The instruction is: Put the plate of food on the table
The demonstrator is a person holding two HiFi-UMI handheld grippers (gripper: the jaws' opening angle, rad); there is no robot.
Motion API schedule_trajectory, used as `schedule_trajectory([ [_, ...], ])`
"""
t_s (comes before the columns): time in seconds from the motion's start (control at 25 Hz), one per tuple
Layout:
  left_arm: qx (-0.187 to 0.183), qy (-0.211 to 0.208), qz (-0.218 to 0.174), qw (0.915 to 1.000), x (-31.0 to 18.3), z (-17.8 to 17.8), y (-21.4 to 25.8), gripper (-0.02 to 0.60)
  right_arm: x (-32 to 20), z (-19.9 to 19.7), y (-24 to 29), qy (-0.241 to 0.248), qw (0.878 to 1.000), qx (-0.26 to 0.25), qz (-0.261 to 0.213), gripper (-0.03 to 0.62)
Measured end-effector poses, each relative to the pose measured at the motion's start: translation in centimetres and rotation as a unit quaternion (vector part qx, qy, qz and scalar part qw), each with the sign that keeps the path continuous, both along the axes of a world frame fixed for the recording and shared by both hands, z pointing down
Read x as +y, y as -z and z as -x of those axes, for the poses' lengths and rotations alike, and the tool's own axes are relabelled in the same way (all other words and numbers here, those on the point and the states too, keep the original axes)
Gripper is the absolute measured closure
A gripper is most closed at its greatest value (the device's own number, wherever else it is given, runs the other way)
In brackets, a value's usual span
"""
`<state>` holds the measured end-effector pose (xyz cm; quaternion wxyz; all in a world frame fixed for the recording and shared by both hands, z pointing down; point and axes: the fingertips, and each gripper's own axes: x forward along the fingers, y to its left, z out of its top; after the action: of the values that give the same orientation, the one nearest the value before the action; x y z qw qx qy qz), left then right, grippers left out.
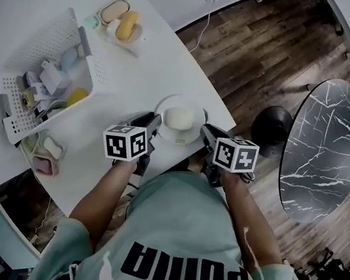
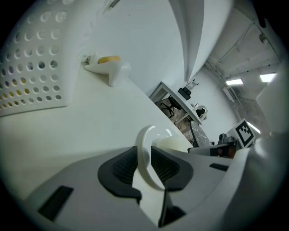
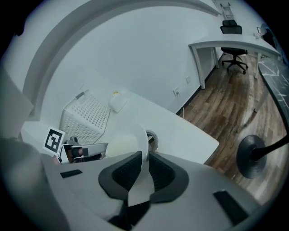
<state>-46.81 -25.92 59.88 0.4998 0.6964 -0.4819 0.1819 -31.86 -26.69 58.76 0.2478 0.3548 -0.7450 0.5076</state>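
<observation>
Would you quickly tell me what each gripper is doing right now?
Left gripper: shut on the rim of the plate.
Right gripper: shut on the plate's opposite rim.

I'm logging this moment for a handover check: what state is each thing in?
plate: gripped at opposite sides of its rim, over the table near its edge.
food: sitting on the plate.
left gripper: shut on the plate's rim.
right gripper: shut on the plate's rim.
basket: upright on the table, holding items.

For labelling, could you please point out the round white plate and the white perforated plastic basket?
Round white plate [image 1: 183,102]: head view, bare upper rim.
White perforated plastic basket [image 1: 47,38]: head view, perforated side wall.
</observation>
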Motion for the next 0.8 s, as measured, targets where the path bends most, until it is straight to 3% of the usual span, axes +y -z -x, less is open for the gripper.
schedule_trajectory([
  [0.48, 0.053, 0.021, 0.027, 0.9980, 0.0, -0.4, -0.4, 0.525, 0.5, 0.6, -0.6, -0.045, 0.994, -0.077, 0.059, 0.557],
  [0.8, 0.070, 0.034, 0.027, 0.9966, 1.0, -1.0, 0.1, 0.531, 0.8, -0.2, 0.1, -0.059, 0.993, -0.084, 0.052, 0.559],
])
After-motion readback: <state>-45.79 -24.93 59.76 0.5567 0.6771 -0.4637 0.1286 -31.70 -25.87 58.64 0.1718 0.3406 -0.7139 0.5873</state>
